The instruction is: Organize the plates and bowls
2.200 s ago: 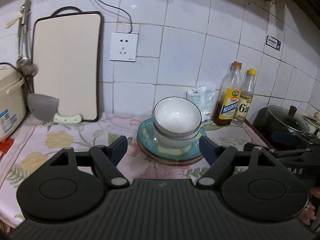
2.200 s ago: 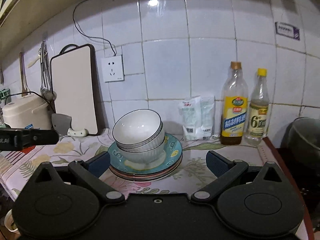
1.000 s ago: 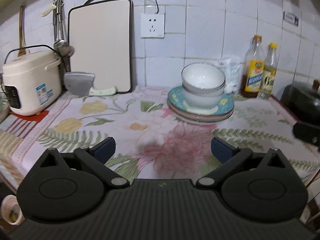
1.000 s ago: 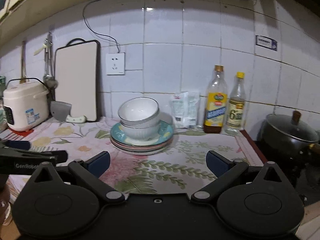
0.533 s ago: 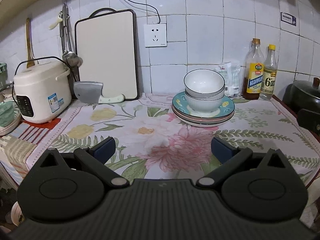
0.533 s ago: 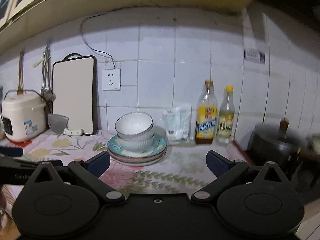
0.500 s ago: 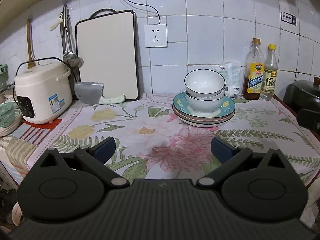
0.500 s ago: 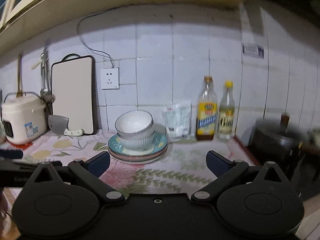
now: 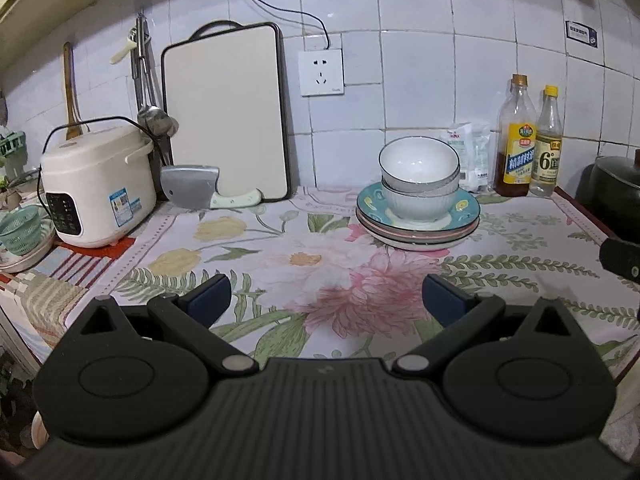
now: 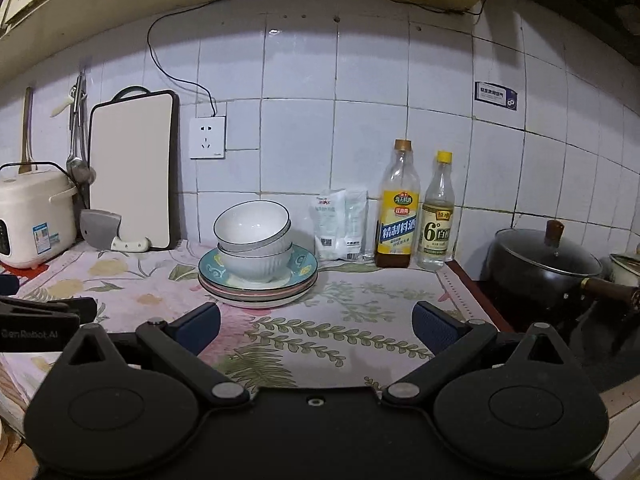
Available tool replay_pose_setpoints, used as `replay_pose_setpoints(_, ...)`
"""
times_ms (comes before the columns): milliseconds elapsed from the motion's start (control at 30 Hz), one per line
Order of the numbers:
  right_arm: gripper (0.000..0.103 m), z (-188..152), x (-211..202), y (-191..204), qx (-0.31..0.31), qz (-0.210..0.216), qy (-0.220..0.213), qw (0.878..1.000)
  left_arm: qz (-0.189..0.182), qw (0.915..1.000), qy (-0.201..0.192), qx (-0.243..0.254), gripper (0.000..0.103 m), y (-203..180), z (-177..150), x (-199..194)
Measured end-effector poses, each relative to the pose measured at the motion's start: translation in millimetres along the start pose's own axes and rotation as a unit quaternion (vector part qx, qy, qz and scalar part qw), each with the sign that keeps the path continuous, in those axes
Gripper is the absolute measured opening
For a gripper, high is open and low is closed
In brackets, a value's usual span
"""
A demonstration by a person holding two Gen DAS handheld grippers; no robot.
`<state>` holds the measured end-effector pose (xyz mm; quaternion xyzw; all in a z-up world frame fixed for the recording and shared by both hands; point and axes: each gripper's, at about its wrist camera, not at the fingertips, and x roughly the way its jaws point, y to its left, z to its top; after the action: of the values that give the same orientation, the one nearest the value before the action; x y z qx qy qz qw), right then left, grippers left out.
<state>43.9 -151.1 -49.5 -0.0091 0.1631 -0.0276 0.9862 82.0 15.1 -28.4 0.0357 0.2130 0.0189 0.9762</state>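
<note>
Left gripper (image 9: 326, 300): fingers spread wide, nothing between them, held above the front part of the counter (image 9: 280, 264), which is covered with a floral cloth. Right gripper (image 10: 316, 326): fingers likewise spread wide and empty, held over the cloth near the counter's front edge. Neither gripper touches any dish.

Stack of plates (image 9: 418, 226) sits on the counter toward the tiled wall, well apart from both grippers. The top plate is teal with a patterned rim; pink-edged and pale plates lie beneath it. Exact plate count cannot be told. Two white bowls (image 9: 419, 178) stand nested on the top plate; the upper bowl, with a dark rim line, sits tilted inside the ribbed lower bowl.

Surroundings: two bottles (image 10: 416, 212) with yellow caps stand upright against the wall just right of the stack, with white packets (image 10: 340, 224) between stack and bottles. A cutting board (image 9: 226, 114) leans upright on the wall to the left, a cleaver (image 9: 200, 192) propped at its foot. A white rice cooker (image 9: 96, 184) stands further left. A dark lidded pot (image 10: 544, 264) sits at the far right, beyond the cloth's edge. A wall socket (image 9: 321, 73) is mounted above the counter.
</note>
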Motion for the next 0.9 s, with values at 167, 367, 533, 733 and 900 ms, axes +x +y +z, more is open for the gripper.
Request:
replay_pose_setpoints(167, 0.103, 0.4, -0.2, -3.0, 0.017, 0.017, 0.001, 1.000, 0.011, 0.9999, 0.002, 0.003, 0.103, -2.1, -4.5, 7.0)
replay_pose_setpoints(367, 0.103, -3.0, 1.2, 2.9, -0.004, 0.007, 0.006, 1.000, 0.005, 1.0000, 0.004, 0.000, 0.103, 0.5, -6.9, 9.1)
replay_pose_setpoints(533, 0.103, -4.4, 1.9, 5.6, -0.011, 0.003, 0.013, 1.000, -0.012, 0.9999, 0.002, -0.007, 0.103, 3.4, -5.8, 5.1)
replay_pose_setpoints(733, 0.103, -4.9, 2.5, 6.4, -0.010, 0.003, 0.017, 1.000, -0.015, 0.9999, -0.002, -0.004, 0.103, 2.4, -6.5, 1.9)
replay_pose_setpoints(900, 0.103, -5.2, 1.8, 4.0, -0.006, -0.002, 0.014, 1.000, -0.023, 0.9997, -0.003, -0.006, 0.103, 3.3, -7.5, 3.0)
